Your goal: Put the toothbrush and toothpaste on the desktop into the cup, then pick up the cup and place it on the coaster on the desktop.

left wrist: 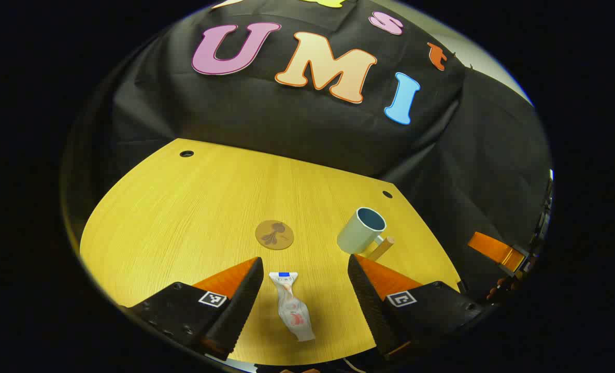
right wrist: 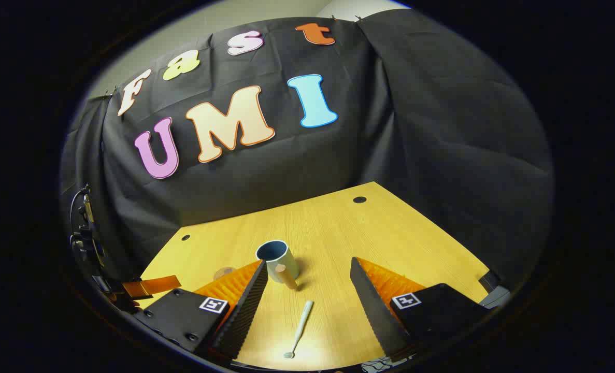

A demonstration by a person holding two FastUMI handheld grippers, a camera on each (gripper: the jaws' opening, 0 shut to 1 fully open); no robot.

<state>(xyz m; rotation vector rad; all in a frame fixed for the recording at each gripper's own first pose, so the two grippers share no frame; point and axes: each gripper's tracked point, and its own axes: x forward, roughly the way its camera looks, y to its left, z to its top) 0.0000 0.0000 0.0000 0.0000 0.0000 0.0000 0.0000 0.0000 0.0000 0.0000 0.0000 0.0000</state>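
Desktop (left wrist: 183,207) | left tongs (left wrist: 305,269) apart over toothpaste (left wrist: 292,308) | right tongs (right wrist: 307,272) apart over toothbrush (right wrist: 299,329)

Right claw (right wrist: 307,290) gapes above the toothbrush (right wrist: 300,327), cup (right wrist: 279,260) beyond.

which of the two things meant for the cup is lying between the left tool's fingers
The toothpaste tube: it lies flat on the desktop between the open left tool. The toothbrush lies between the right tool's fingers instead.

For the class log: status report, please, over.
Left gripper open over toothpaste. Right gripper open over toothbrush. Cup empty, off coaster.
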